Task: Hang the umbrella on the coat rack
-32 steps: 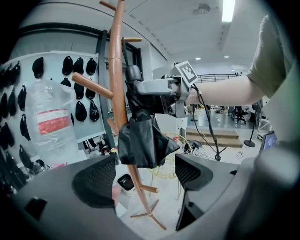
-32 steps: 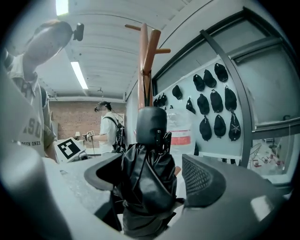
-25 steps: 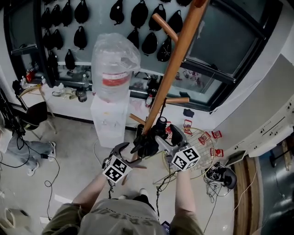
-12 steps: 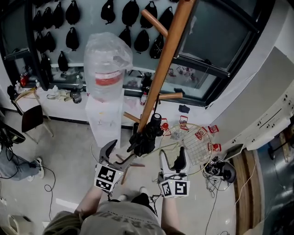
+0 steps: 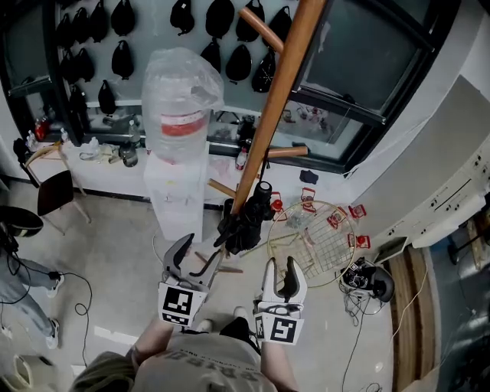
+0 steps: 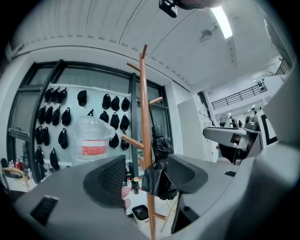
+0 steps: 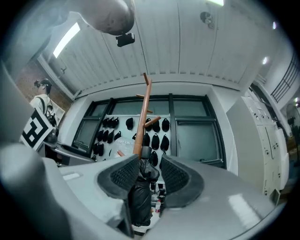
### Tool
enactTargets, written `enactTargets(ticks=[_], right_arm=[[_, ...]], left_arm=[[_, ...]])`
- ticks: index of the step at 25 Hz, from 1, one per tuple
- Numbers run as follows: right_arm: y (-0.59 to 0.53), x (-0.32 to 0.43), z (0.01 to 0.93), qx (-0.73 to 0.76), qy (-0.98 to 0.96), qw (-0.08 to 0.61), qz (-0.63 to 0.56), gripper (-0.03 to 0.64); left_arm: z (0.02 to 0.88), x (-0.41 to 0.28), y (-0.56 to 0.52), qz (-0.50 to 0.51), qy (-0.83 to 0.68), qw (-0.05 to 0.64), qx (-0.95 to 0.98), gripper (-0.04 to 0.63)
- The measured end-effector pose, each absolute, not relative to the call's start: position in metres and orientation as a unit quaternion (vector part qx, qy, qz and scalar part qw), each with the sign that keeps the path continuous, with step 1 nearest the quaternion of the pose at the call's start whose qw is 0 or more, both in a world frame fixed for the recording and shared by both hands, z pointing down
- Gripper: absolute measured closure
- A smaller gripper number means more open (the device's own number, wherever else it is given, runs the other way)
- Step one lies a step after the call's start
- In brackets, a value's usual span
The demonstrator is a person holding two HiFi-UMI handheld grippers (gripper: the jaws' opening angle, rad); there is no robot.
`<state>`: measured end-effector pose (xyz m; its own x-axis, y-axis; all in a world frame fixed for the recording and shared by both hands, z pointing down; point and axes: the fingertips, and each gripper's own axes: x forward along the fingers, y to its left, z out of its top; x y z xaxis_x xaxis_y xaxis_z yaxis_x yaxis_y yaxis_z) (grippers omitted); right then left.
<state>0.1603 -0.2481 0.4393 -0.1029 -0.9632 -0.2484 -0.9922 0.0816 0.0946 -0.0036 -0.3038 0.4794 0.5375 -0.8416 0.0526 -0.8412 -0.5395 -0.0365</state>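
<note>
A folded black umbrella (image 5: 243, 227) hangs low on the wooden coat rack (image 5: 279, 99), against its pole. No gripper holds it. In the head view my left gripper (image 5: 184, 256) is below and left of the umbrella, and my right gripper (image 5: 281, 276) is below and right of it. Both stand apart from it with nothing between their pads, and both pairs of jaws are closing. The left gripper view looks past the left gripper (image 6: 150, 176) to the umbrella (image 6: 159, 164) on the pole (image 6: 145, 117). The right gripper view shows the umbrella (image 7: 140, 192) beyond the right gripper (image 7: 151, 176).
A water dispenser with a plastic-wrapped bottle (image 5: 182, 115) stands left of the rack. A round wire grid (image 5: 318, 241) lies on the floor to the right. Black bags (image 5: 218, 19) hang on the back wall. A chair (image 5: 53, 191) stands far left.
Both grippers have drawn back from the umbrella toward me, the right one farthest. The right jaws have narrowed. The umbrella stays hanging on the rack.
</note>
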Motion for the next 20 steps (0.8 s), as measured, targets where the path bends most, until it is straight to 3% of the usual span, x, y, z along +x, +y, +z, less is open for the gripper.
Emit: enactTargets(ticks=[4, 10, 20], right_arm=[[-0.245, 0.159, 0.439, -0.679, 0.721, 0.054, 0.127, 0.573], [-0.246, 0.156, 0.435, -0.684, 0.715, 0.052, 0.137, 0.615], [-0.249, 0.151, 0.436, -0.68, 0.719, 0.051, 0.132, 0.615]], left_arm=[[0.471, -0.005, -0.3, -0.005, 0.492, 0.013, -0.871, 0.399], [0.462, -0.007, -0.3, 0.01, 0.506, 0.024, -0.862, 0.556], [0.464, -0.004, -0.3, 0.0, 0.506, 0.025, -0.862, 0.584]])
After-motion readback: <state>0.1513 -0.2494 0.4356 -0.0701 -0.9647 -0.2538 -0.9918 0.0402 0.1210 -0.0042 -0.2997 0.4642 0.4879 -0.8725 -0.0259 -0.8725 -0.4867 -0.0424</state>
